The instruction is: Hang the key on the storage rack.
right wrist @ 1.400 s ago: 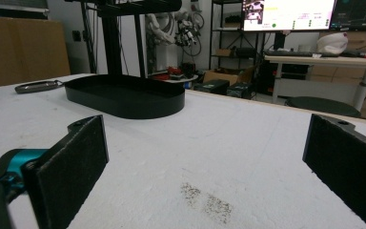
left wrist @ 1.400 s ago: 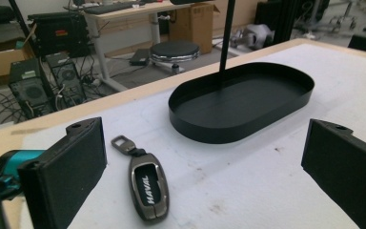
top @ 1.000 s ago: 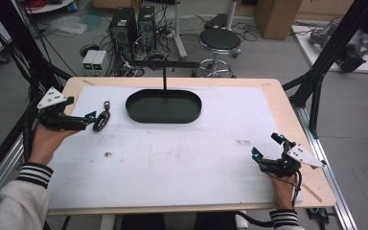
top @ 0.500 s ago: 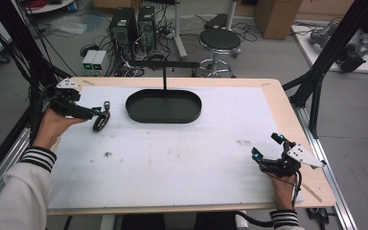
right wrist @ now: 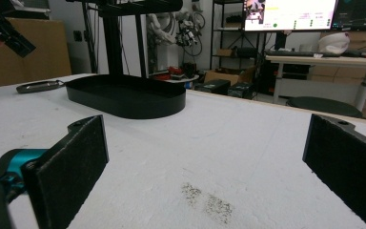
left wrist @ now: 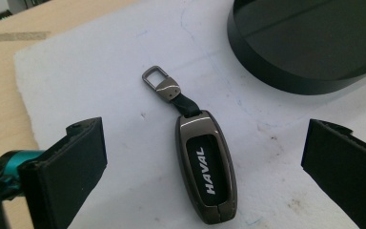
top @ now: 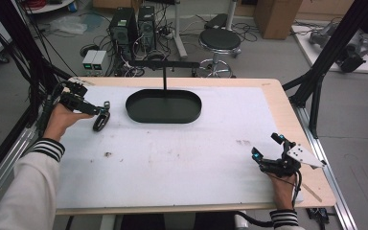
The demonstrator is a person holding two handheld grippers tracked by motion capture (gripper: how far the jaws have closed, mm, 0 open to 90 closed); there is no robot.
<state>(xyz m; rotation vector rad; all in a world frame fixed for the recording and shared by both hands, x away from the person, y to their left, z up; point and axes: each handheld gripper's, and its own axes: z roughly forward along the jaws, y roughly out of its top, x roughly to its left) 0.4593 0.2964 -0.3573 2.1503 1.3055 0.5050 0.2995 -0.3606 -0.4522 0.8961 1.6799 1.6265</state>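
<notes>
- Two jaws of the left gripper [left wrist: 202, 157] stand wide apart, holding nothing, with the key fob [left wrist: 205, 167] flat on the white mat [left wrist: 100, 81] between them; this close view reads "HAVAL" on it.
- High view: fob [top: 100, 120] lies left of the black tray [top: 164, 106], near the table's left edge.
- Right gripper [right wrist: 205, 162] hangs open and empty; its view shows the tray [right wrist: 124, 98] side-on.

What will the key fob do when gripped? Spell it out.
The key fob looks rigid and glossy, so the left gripper, open on either side of it, may slip on its smooth rim. It lies flat on the mat, so rolling seems unlikely. The strap and metal clasp will probably dangle when lifted.
</notes>
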